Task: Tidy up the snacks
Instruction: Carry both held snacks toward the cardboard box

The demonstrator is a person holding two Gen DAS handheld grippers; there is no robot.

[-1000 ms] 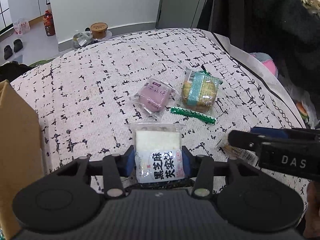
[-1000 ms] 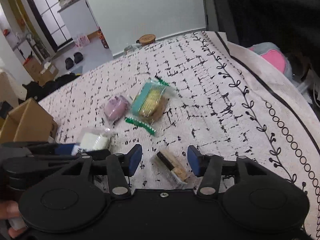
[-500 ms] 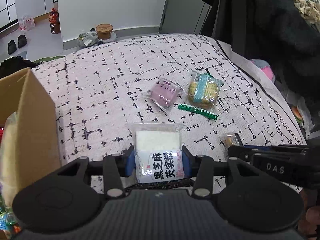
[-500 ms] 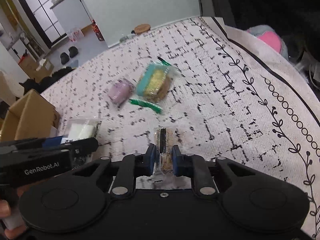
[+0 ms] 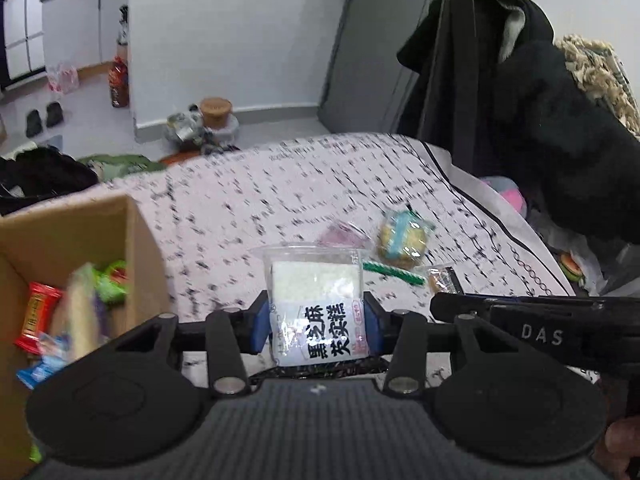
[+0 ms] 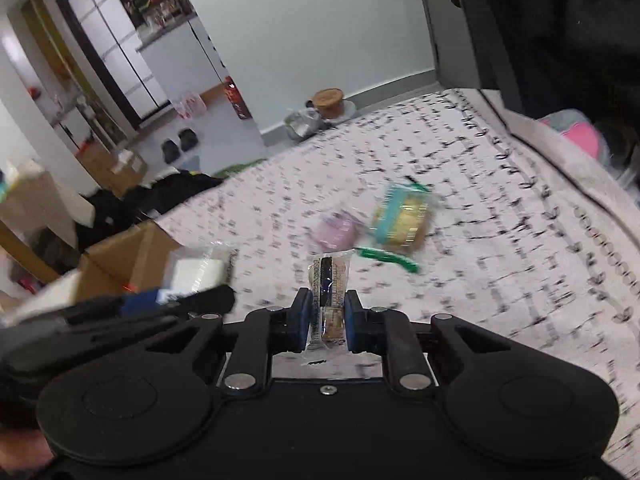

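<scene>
My left gripper (image 5: 316,326) is shut on a clear packet of white rice cake with black lettering (image 5: 316,304), held up off the cloth. My right gripper (image 6: 327,320) is shut on a small wrapped biscuit bar (image 6: 330,292), also lifted; the bar's tip (image 5: 440,278) pokes out beyond that gripper in the left wrist view. On the patterned cloth (image 6: 500,248) lie a pink snack (image 6: 338,230), a teal-banded cracker pack (image 6: 402,222) and a green stick (image 6: 386,258). An open cardboard box (image 5: 80,248) with several snacks inside stands at the left.
A dark coat (image 5: 540,112) hangs at the far right beyond the table edge. A pink soft thing (image 6: 576,136) lies by that edge. On the floor behind are a lidded cup (image 5: 216,108), a bottle (image 5: 119,84) and dark clothes (image 5: 40,176).
The right gripper closed on the biscuit bar and lifted it off the cloth. Both grippers rose and drew back toward the cardboard box, whose inside now shows in the left wrist view.
</scene>
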